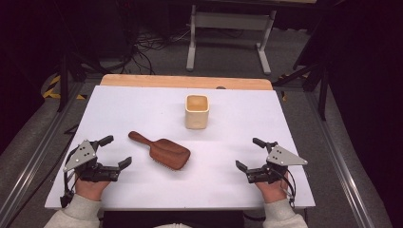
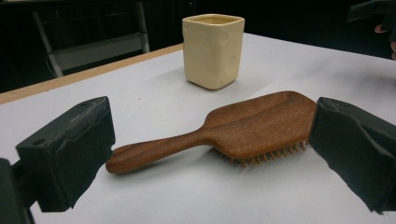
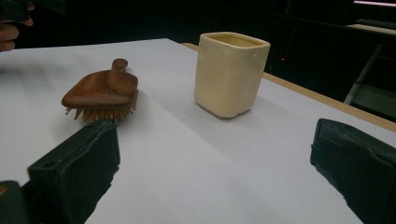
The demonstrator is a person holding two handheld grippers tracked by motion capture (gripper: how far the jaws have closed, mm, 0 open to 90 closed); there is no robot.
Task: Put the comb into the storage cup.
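Your left tool [image 1: 116,152] and right tool [image 1: 247,153] both wait wide open and empty, because the brush [image 1: 161,151] lies bristles-down on the tabletop [image 1: 142,102] between them, near the cup [image 1: 196,111].

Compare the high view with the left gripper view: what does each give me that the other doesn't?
High view alone: the whole white table, both forearms, and the right hand-held gripper open and apart from the things, with the floor and a grey frame behind.

Left gripper view alone: the hairbrush from low down, bristles facing the table, handle toward the near jaw, framed by the left hand-held gripper, whose open jaws touch nothing.

Both: the brush lying flat and the cream square cup upright beyond it, apart from it.
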